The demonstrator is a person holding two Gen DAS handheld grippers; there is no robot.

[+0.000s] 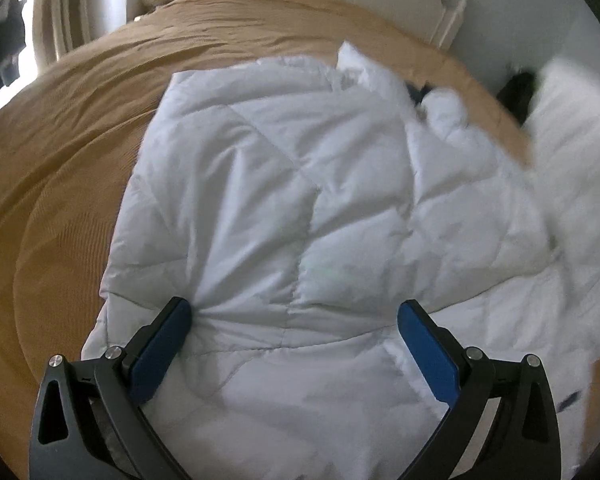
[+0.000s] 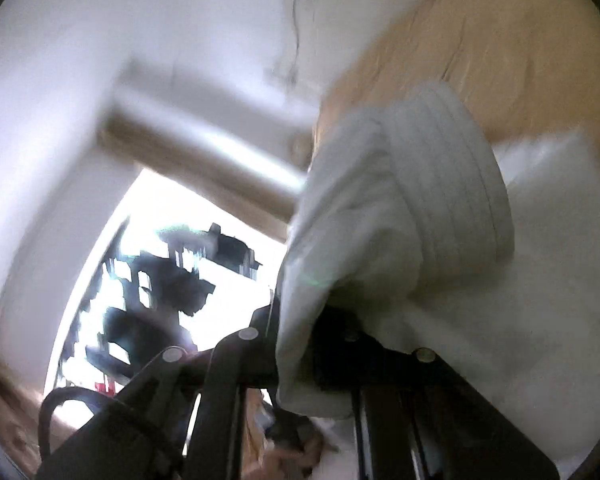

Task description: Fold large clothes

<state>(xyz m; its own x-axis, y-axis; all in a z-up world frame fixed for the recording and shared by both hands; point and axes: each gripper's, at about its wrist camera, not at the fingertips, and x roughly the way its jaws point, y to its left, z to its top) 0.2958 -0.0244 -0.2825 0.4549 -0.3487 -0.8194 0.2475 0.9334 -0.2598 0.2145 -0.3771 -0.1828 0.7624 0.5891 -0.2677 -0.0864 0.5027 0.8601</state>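
Observation:
A white quilted jacket (image 1: 292,184) lies spread on a tan bedspread (image 1: 60,160). My left gripper (image 1: 294,320) is open, its blue pads (image 1: 160,348) pressed down on the jacket's near part, one on each side of a wide fold. A blurred white sleeve (image 1: 572,152) is lifted at the right. In the right wrist view my right gripper (image 2: 340,328) is shut on the sleeve's ribbed cuff (image 2: 440,184), which drapes over and hides the fingertips. The view is tilted and blurred.
A white wall and radiator (image 1: 452,16) stand behind the bed. A curtain and bright window (image 2: 172,240) with dark shapes are at the left. The tan bedspread (image 2: 520,40) also shows in the right wrist view.

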